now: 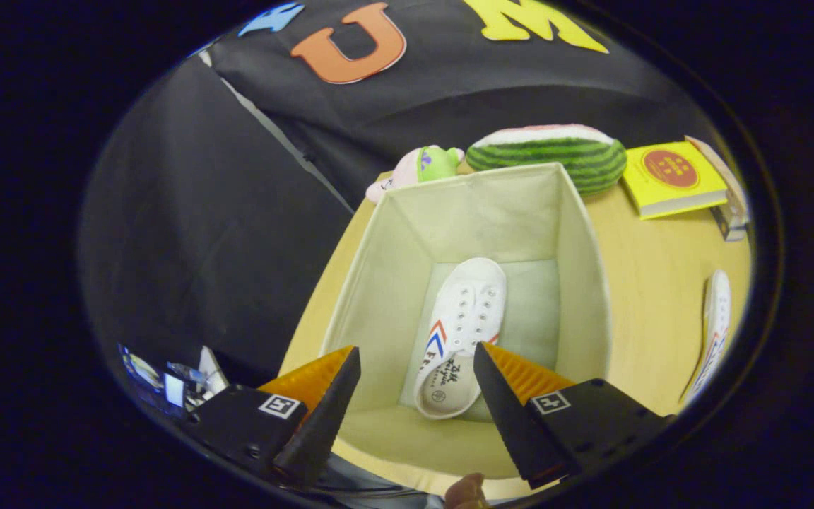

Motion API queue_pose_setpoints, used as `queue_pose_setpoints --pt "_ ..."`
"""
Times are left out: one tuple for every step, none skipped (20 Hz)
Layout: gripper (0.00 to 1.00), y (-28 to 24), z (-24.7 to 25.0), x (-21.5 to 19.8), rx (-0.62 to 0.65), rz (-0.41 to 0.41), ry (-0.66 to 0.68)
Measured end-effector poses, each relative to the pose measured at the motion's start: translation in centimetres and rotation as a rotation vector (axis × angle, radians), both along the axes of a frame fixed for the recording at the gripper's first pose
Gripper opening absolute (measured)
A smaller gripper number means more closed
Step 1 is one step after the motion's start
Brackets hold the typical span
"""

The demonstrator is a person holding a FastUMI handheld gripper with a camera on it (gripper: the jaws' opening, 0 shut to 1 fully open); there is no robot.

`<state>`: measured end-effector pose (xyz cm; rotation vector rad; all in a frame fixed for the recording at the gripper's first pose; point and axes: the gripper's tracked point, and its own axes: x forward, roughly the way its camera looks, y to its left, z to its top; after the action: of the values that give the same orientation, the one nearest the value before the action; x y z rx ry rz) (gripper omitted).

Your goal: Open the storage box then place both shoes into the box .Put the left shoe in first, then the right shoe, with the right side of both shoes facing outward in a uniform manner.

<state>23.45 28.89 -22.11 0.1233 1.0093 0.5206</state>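
Note:
An open cream fabric storage box (584, 283) stands on the wooden table, right below my fingers. Inside it a white canvas shoe (465, 311) with red and blue side stripes lies on the box floor, toe pointing away from me, heel near the box's front wall. My gripper (417, 353) hovers above the box's near rim, open, with nothing between its fingers; the shoe's heel shows in the gap. A second white shoe (715, 325) lies on the table to the right of the box, well beyond the right finger.
Behind the box sit a watermelon-shaped plush (555, 152) and a small pink and green plush toy (421, 166). A yellow book (672, 177) rests on the table at the back right. A person's fingertip (467, 491) shows below the fingers.

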Motion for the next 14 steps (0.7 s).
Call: queue_pose_setpoints --pt "1.00 -0.8 1.0 -0.1 -0.029 0.012 -0.040" --pt "1.00 -1.5 2.0 -0.1 -0.044 0.014 -0.069" --pt "1.00 -2.5 3.1 -0.3 -0.052 0.017 -0.094" --pt "1.00 -3.7 4.1 -0.4 -0.067 0.013 -0.120" --pt "1.00 -5.2 4.9 -0.4 -0.090 0.006 -0.146" --pt "1.00 -6.7 5.5 -0.4 -0.116 0.004 -0.170" --pt "1.00 -8.2 5.7 -0.6 -0.146 0.011 -0.185" --pt "1.00 -9.9 5.6 -0.7 -0.180 0.018 -0.194" --pt "1.00 -11.7 5.3 -0.8 -0.227 0.025 -0.198" --pt "1.00 -13.7 4.9 -0.7 -0.274 0.023 -0.199" --pt "1.00 -15.3 4.5 -0.4 -0.309 0.013 -0.204" --pt "1.00 -17.0 3.8 -0.4 -0.338 0.000 -0.192" --pt "1.00 -18.4 3.0 -0.7 -0.343 -0.011 -0.169" --pt "1.00 -19.6 2.2 -1.2 -0.333 -0.022 -0.132"
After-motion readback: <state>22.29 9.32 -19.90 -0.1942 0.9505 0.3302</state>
